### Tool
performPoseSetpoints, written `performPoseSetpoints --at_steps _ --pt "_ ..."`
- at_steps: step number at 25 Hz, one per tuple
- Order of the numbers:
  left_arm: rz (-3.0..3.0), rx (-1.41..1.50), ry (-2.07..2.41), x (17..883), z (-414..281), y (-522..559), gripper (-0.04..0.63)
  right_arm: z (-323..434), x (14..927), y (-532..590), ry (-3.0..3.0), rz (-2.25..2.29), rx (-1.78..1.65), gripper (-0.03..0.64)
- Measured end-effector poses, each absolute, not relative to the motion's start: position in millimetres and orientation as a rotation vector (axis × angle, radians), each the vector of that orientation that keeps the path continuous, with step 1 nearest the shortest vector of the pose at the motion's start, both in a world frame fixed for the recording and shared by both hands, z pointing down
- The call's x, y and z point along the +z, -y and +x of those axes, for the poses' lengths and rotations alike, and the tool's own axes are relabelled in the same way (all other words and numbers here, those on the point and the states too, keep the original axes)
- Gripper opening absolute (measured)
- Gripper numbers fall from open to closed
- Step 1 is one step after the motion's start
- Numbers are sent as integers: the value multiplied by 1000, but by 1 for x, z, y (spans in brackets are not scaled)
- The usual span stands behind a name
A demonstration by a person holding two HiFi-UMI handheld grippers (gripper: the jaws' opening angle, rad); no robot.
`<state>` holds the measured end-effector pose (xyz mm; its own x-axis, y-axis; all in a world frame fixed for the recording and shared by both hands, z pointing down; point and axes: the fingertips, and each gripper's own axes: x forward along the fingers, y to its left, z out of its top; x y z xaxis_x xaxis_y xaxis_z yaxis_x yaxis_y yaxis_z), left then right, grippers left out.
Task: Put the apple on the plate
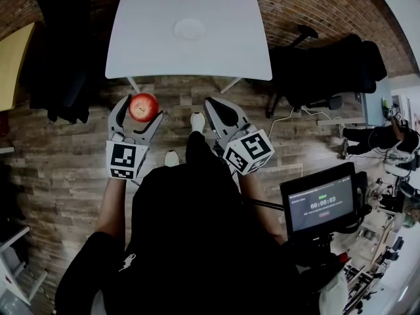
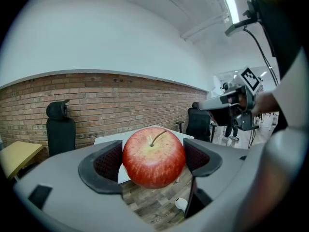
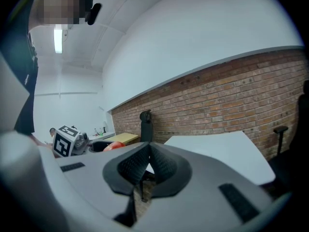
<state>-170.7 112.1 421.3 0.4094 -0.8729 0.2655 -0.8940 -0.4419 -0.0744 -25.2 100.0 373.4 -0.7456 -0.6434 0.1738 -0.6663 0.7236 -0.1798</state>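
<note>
As the head view shows, the left gripper [image 1: 139, 112] holds the apple [image 1: 144, 105] between its fingers [image 1: 119, 113], above the wooden floor [image 1: 59, 149] and just short of the near left corner of the white counter [image 1: 144, 44]. The plate [image 1: 189, 29] lies near the middle of the counter, well apart from the apple. The right gripper [image 1: 218, 107] is level with the left one, also short of the counter's near edge, and a black office chair [image 1: 328, 71] stands off the counter's right edge. In the left gripper view, both finger pads press against the sides of the red apple, which sits stem up; a corner of the counter and a brick wall [image 2: 96, 95] appear behind it. In the right gripper view, the two fingers are closed against each other with nothing between them. The counter lies beyond them to the right, and the apple shows at the left.
</note>
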Motion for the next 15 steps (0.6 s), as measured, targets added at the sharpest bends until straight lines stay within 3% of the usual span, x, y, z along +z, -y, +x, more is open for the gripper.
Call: performPoseSetpoints --at_steps 15 --pt "2542 468 1634 430 -151 -36 399 -8 383 -17 2859 1025 399 3"
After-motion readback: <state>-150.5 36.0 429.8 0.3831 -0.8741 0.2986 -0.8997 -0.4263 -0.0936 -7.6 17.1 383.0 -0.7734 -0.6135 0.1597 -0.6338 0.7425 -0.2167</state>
